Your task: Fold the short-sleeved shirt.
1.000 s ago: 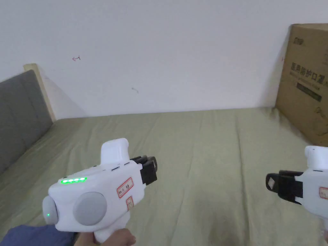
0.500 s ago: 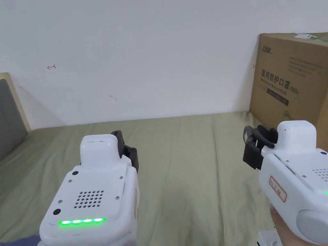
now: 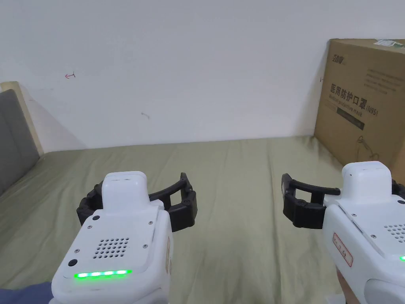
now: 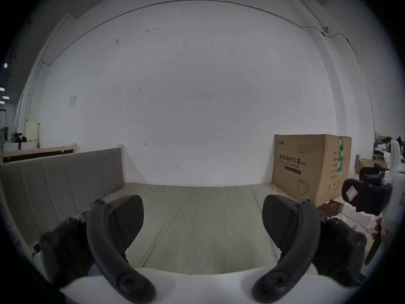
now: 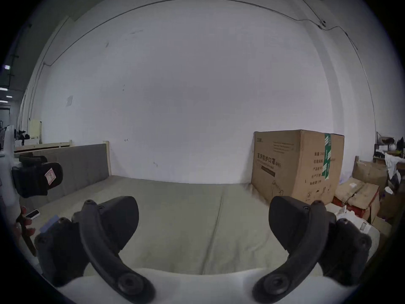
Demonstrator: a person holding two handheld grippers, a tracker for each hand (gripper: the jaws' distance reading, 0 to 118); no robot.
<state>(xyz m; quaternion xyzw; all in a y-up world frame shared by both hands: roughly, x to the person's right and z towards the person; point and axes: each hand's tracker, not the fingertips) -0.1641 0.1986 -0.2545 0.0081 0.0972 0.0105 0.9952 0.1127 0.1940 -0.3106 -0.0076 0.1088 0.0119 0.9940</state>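
Note:
Both grippers hover side by side over a bed with an olive-green sheet (image 3: pixel 241 170). My left gripper (image 3: pixel 136 196) is open, its black jaws spread wide with nothing between them; the left gripper view (image 4: pixel 202 208) shows bare sheet in the gap. The right gripper (image 3: pixel 342 186) is open too, and bare sheet fills the gap in its own view (image 5: pixel 205 208). A bit of blue cloth (image 3: pixel 23 293) peeks in at the lower left edge, and I cannot tell what it is.
A large cardboard box (image 3: pixel 368 107) stands on the bed's right end against the white wall. A grey padded headboard (image 3: pixel 14 134) bounds the left end. More cartons (image 5: pixel 359 190) are piled beyond the box on the right.
Both grippers went from jaws together to jaws spread wide. The left one turned from lying sideways to upright, and the right one came up and forward.

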